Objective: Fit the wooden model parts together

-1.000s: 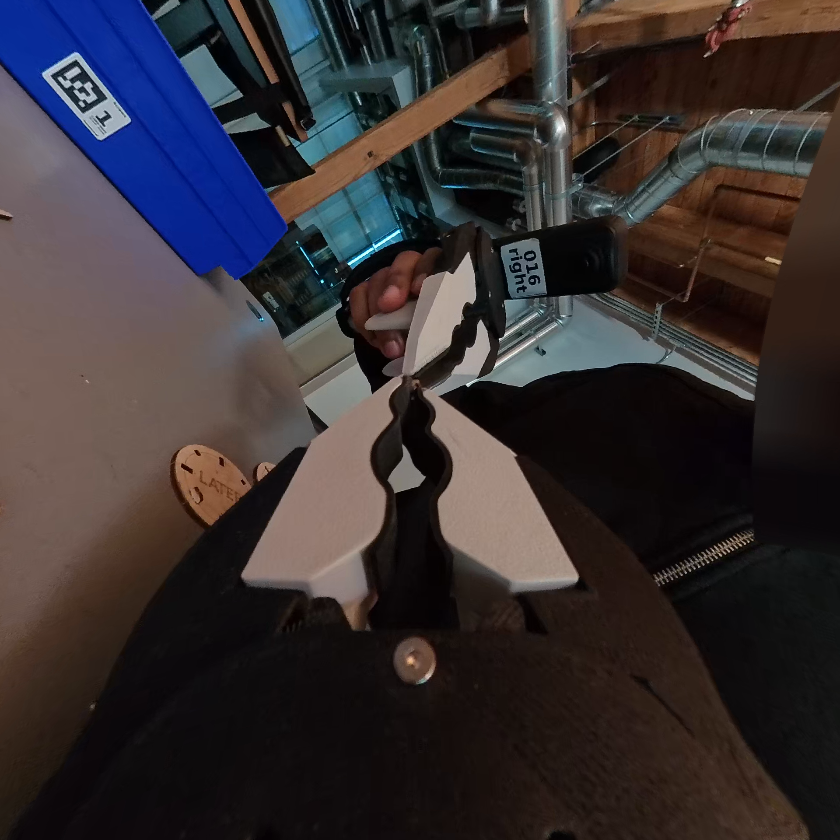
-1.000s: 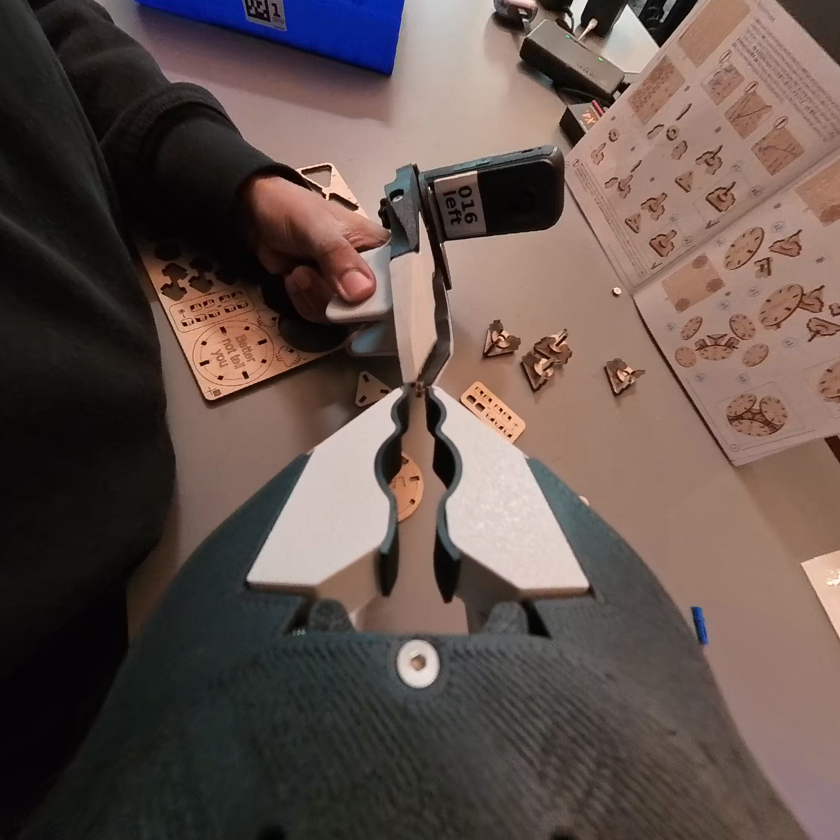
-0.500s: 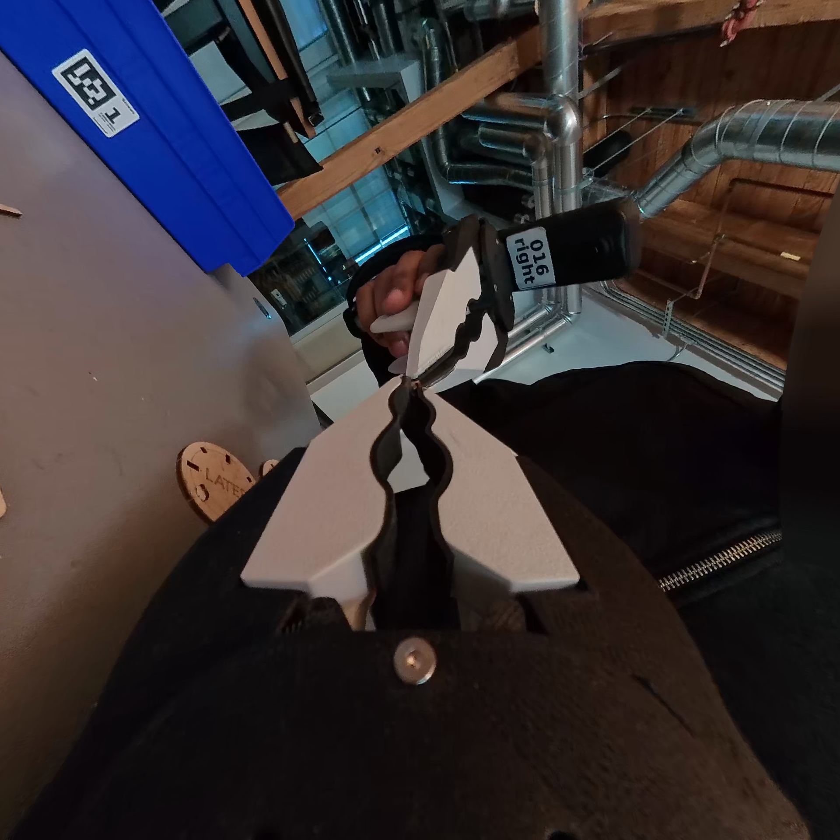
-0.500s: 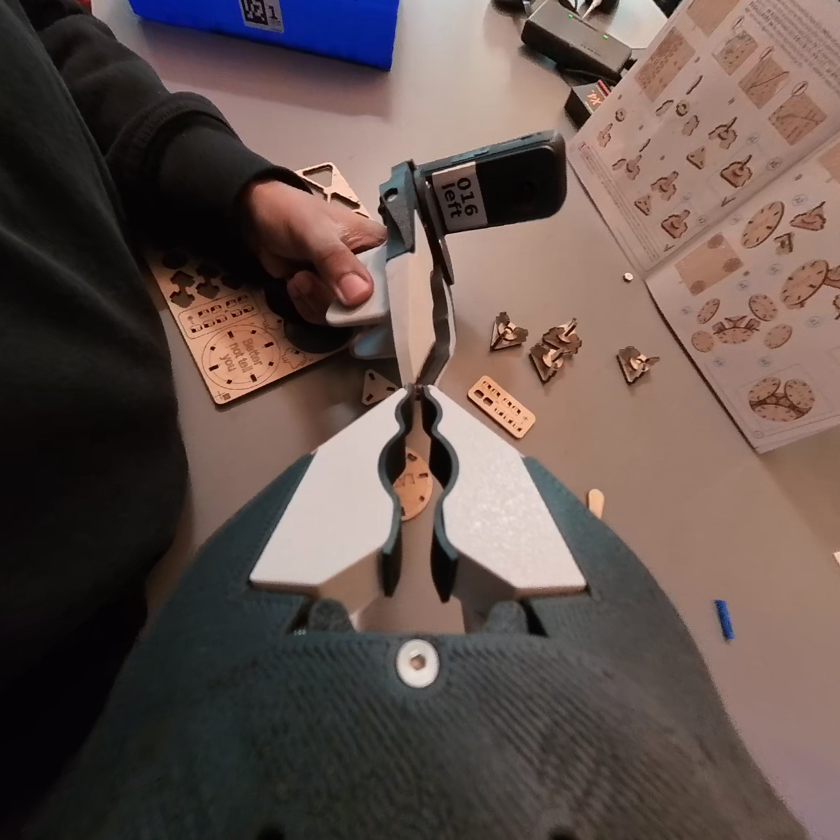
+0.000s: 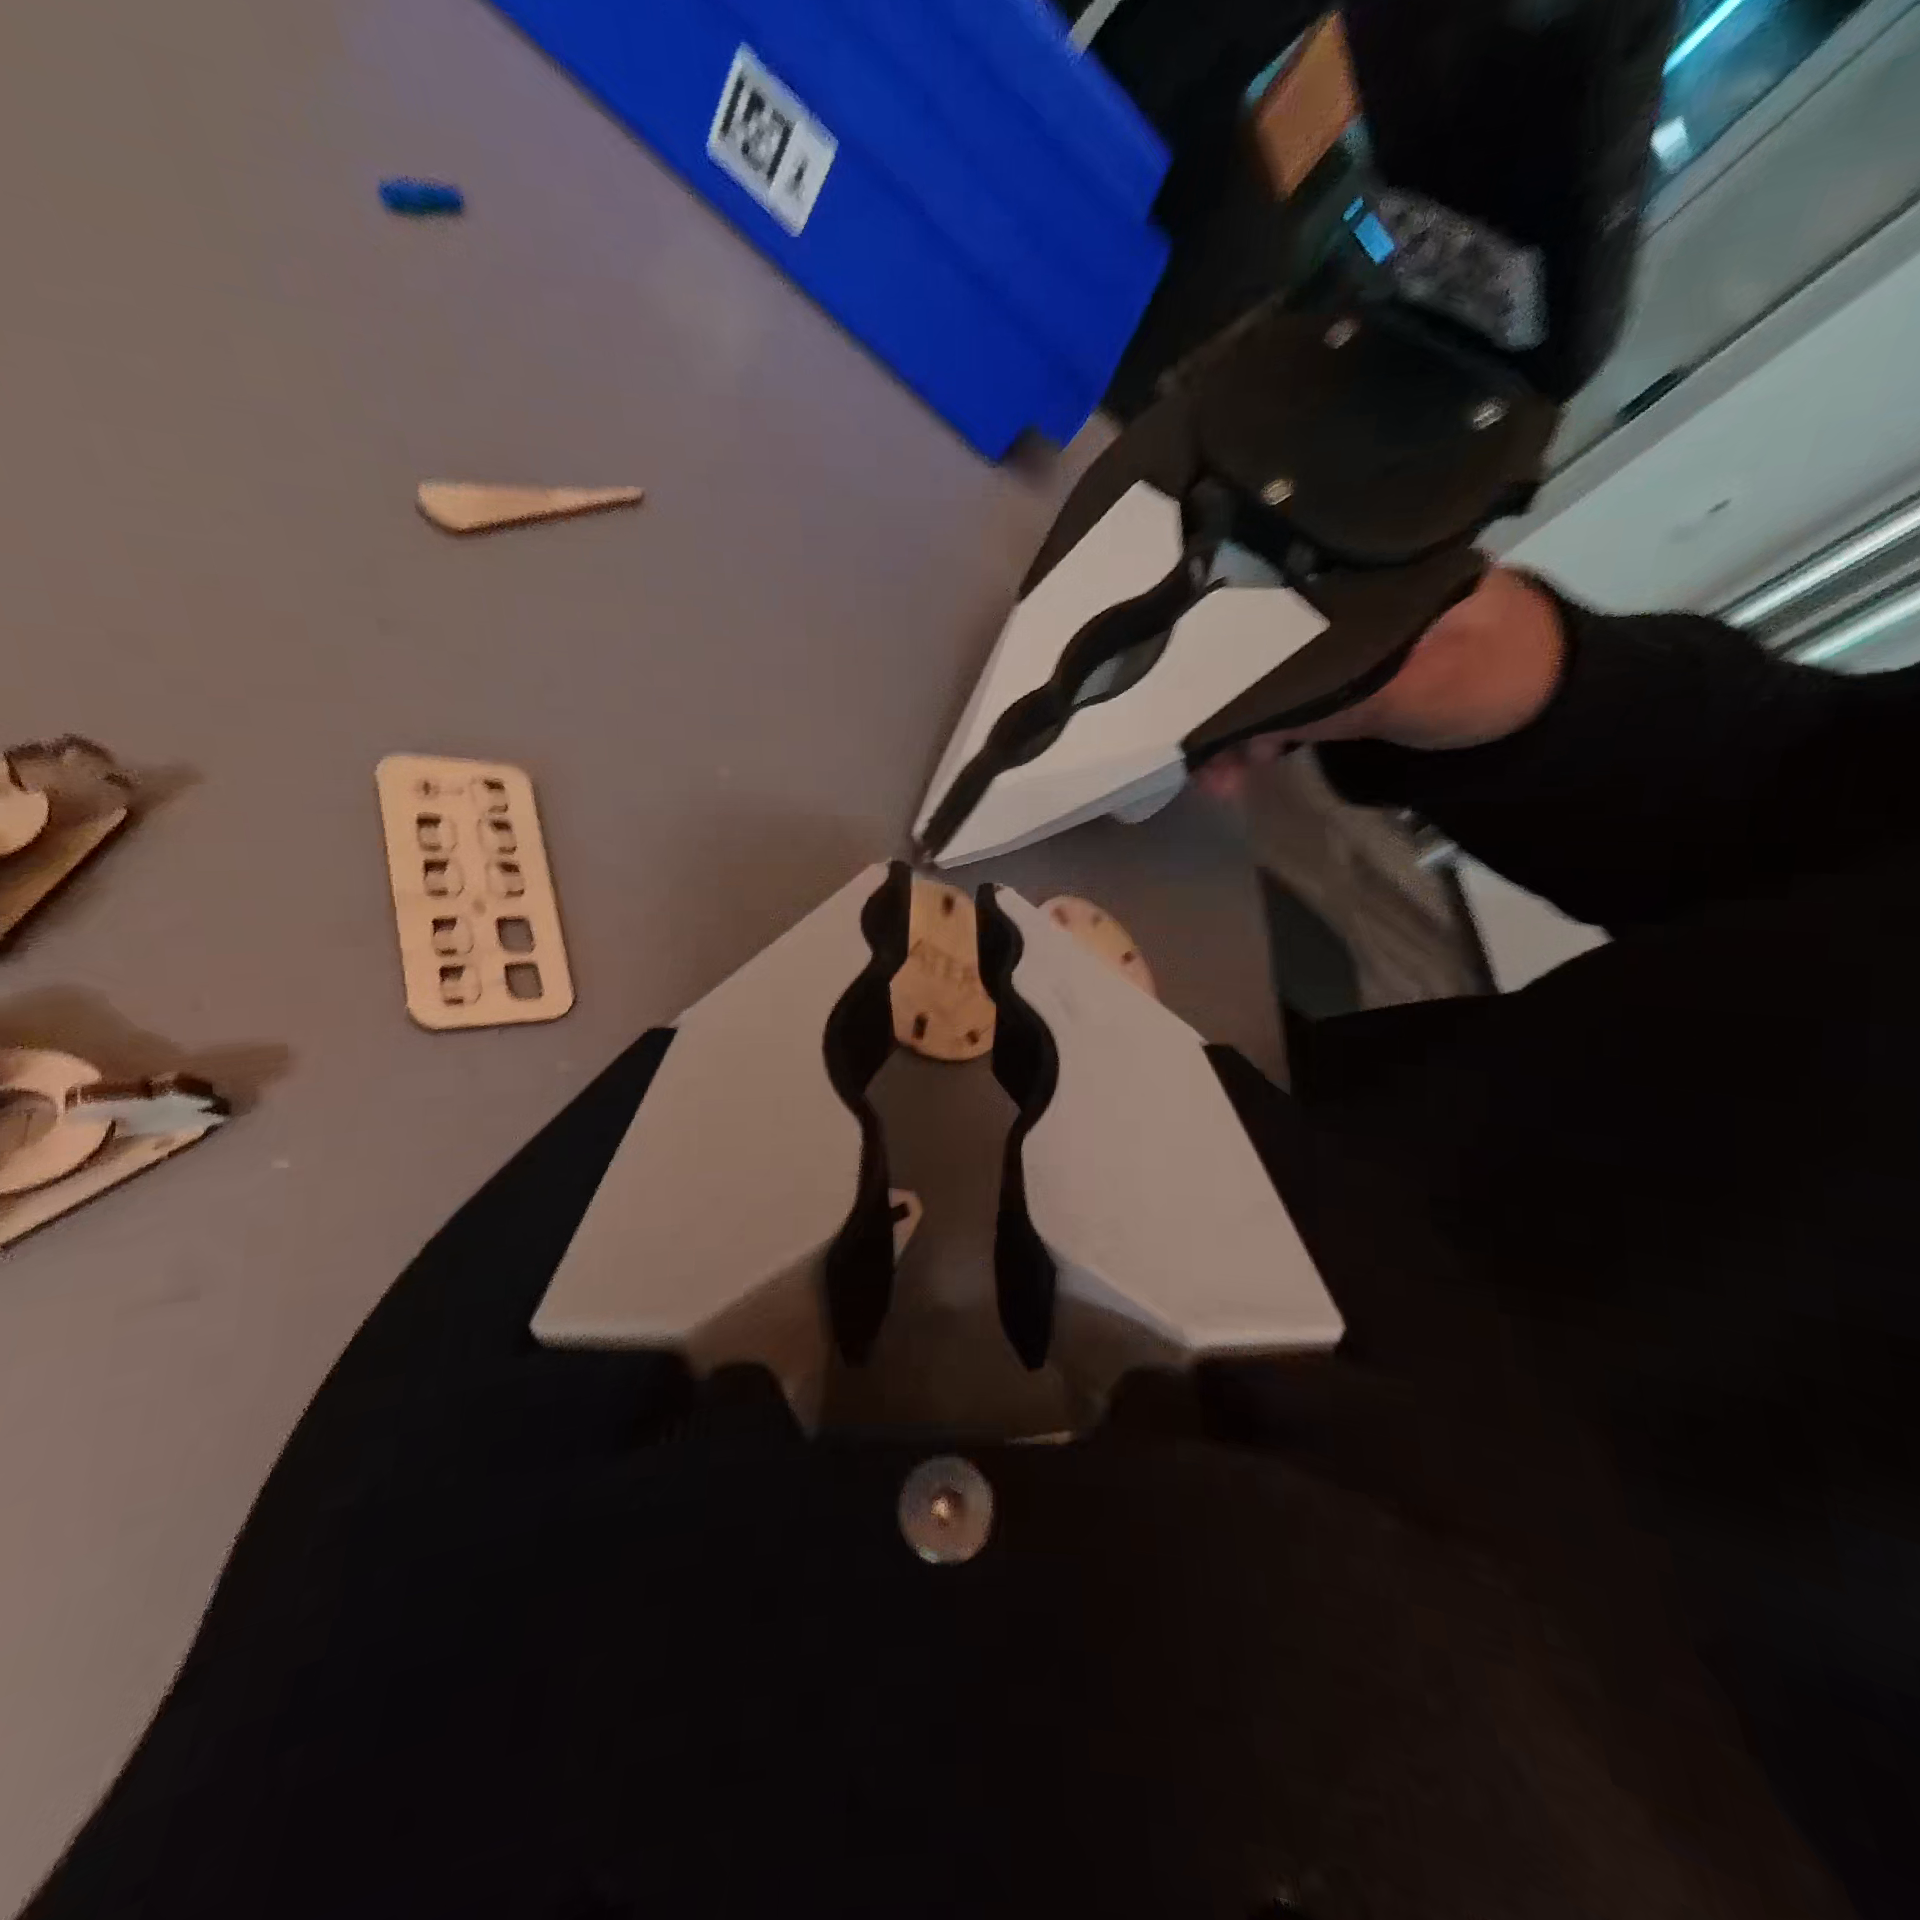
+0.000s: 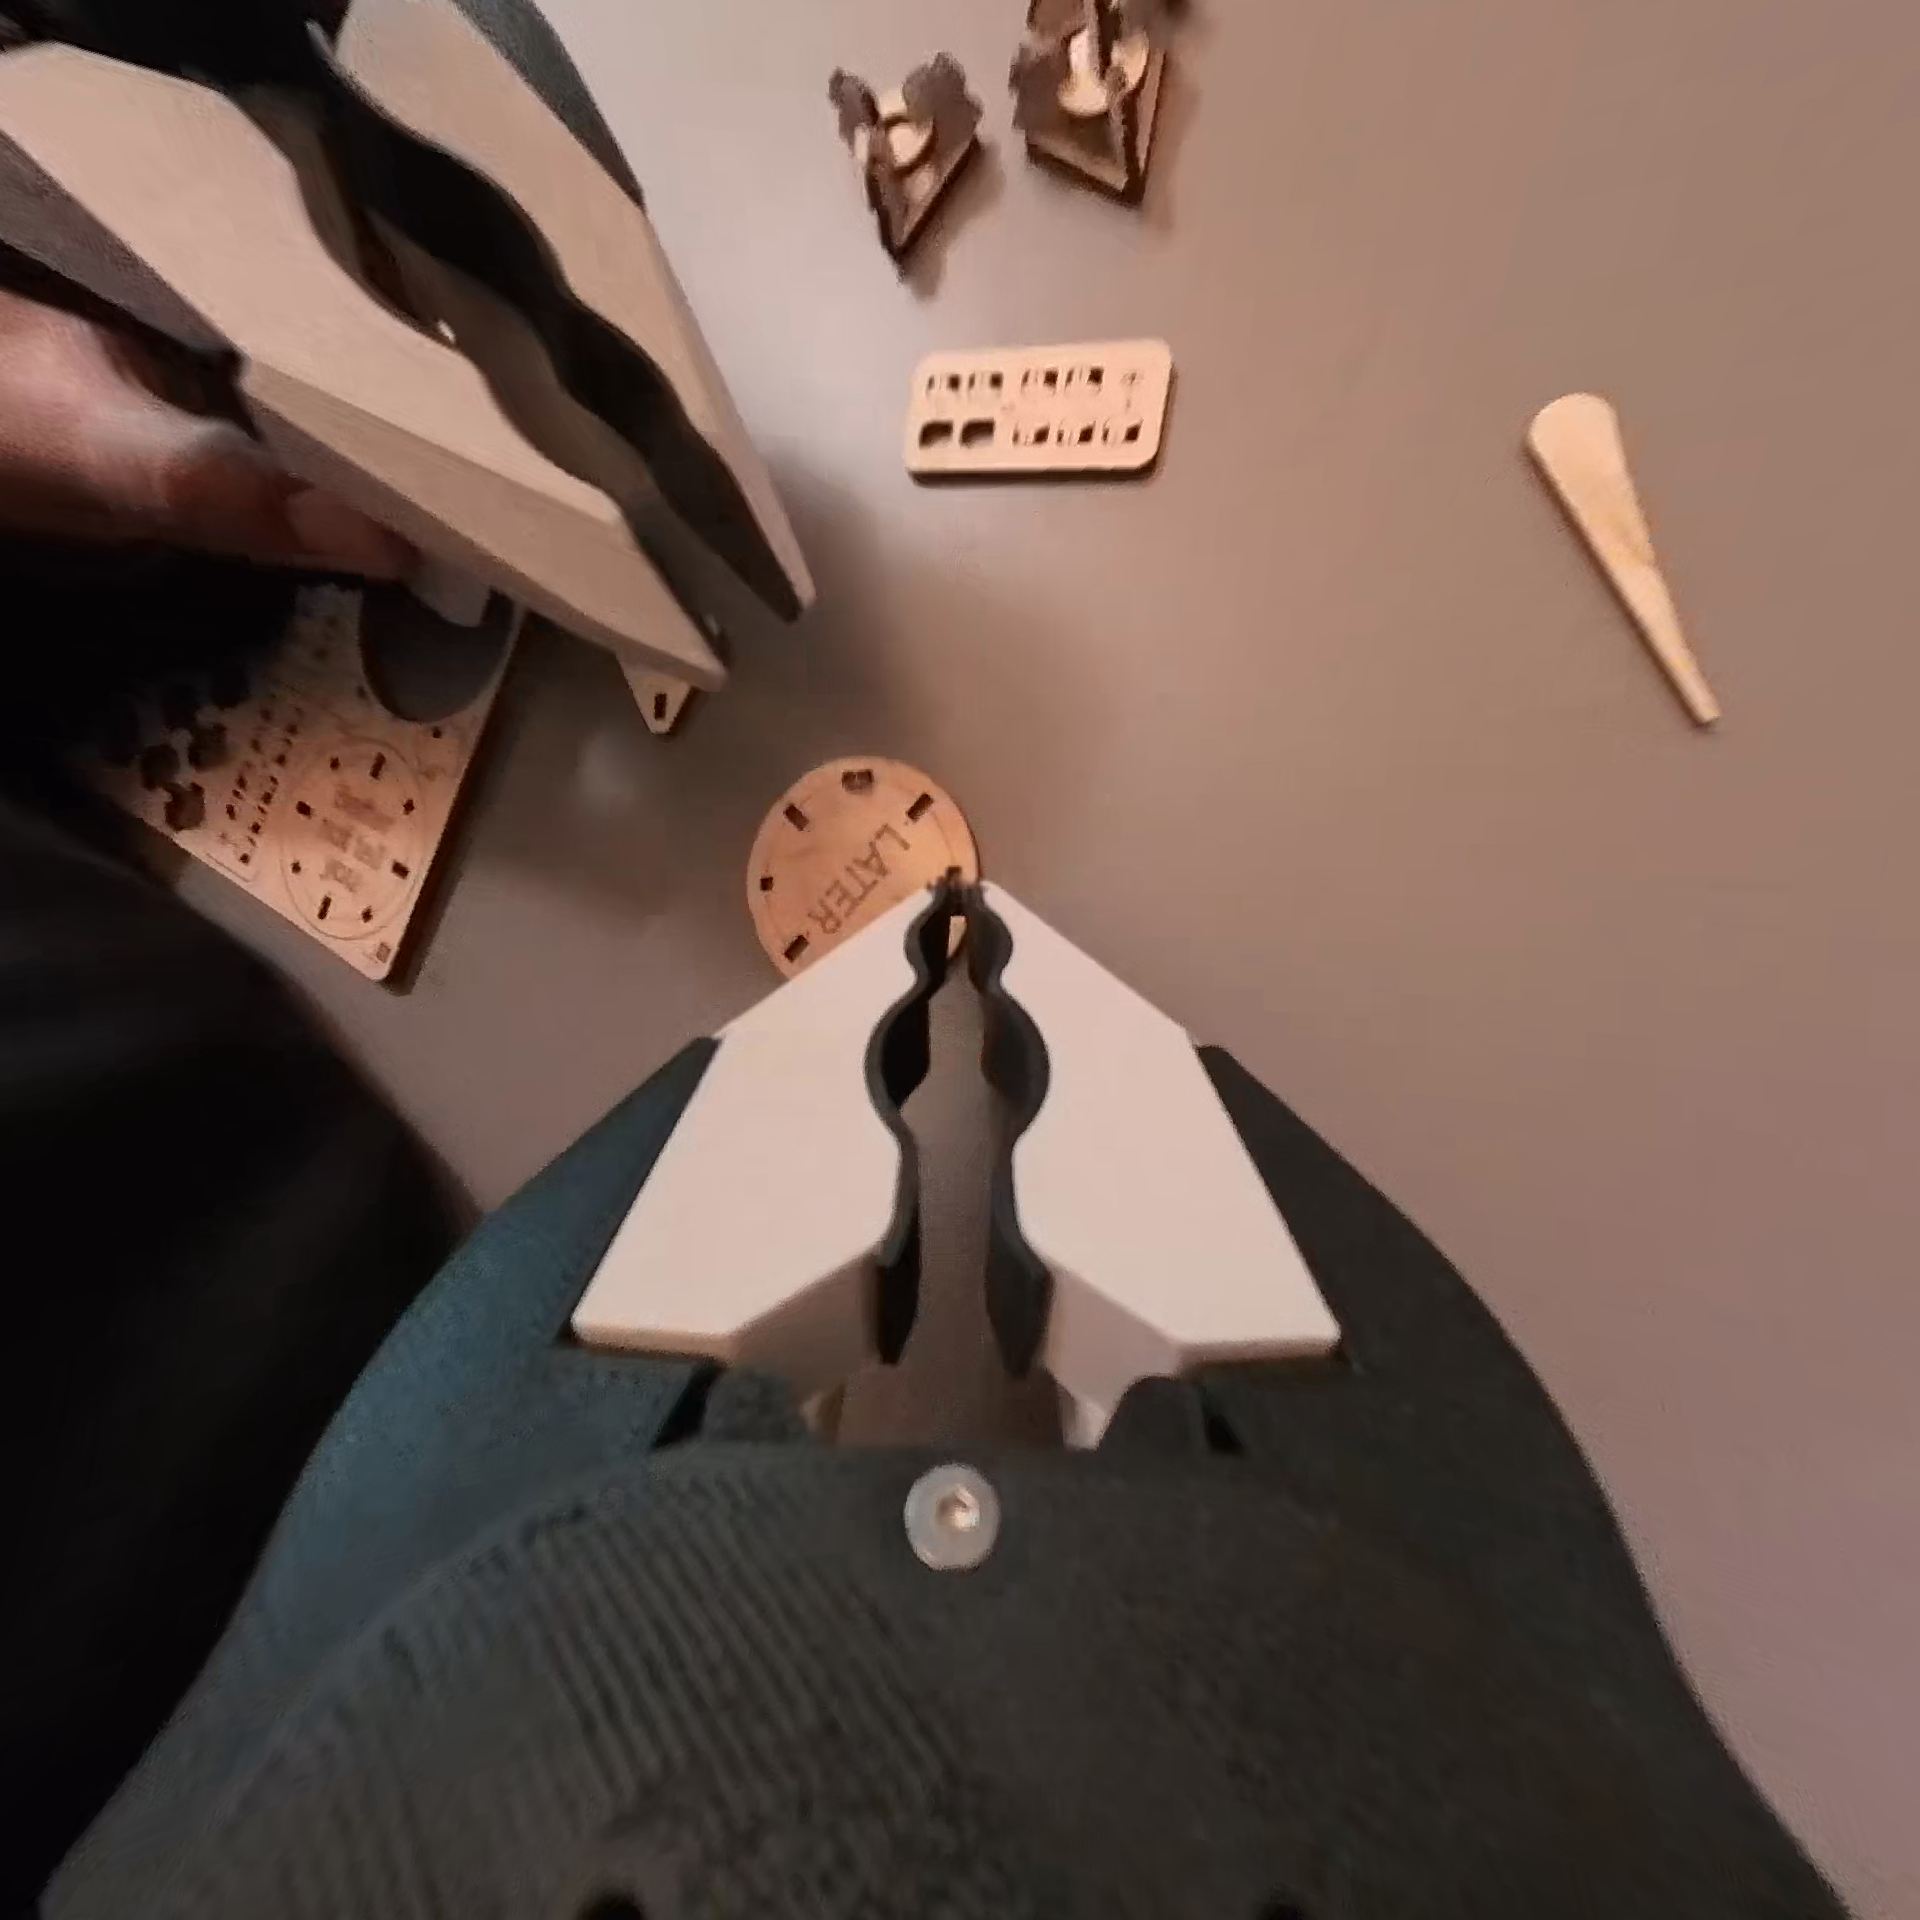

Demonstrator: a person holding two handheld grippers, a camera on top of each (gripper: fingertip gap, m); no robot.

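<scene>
Two hand-held grippers over a grey table [image 6: 1351,831], tips near each other.

1. Left gripper [image 5: 940,894]: white fingers with black wavy pads, released, a narrow gap between the tips, nothing clamped. A round light-wood disc with slots around its rim [image 6: 831,862] lies flat on the table beneath and shows through that gap.
2. Right gripper [image 6: 954,894]: fingers clenched, tips meeting over the disc's 4 o'clock edge. A tiny dark speck sits at the tips, too small to identify. A hand [image 5: 1475,665] in a black sleeve grips it.
3. Rectangular light-wood plate with rows of small cut-outs [image 6: 1039,410]: at 12 o'clock from the disc, apart from it.
4. Tapered light-wood wedge [image 6: 1621,551]: at 2 o'clock, well apart.
5. Small triangular wooden assemblies [image 6: 914,145]: beyond the plate, at 12 o'clock.
6. Flat wooden sheet with punched-out shapes [image 6: 332,831]: at 9 o'clock, partly under the left gripper.
7. Blue plastic bin with a white label [image 5: 935,208]: far edge of the table.
</scene>
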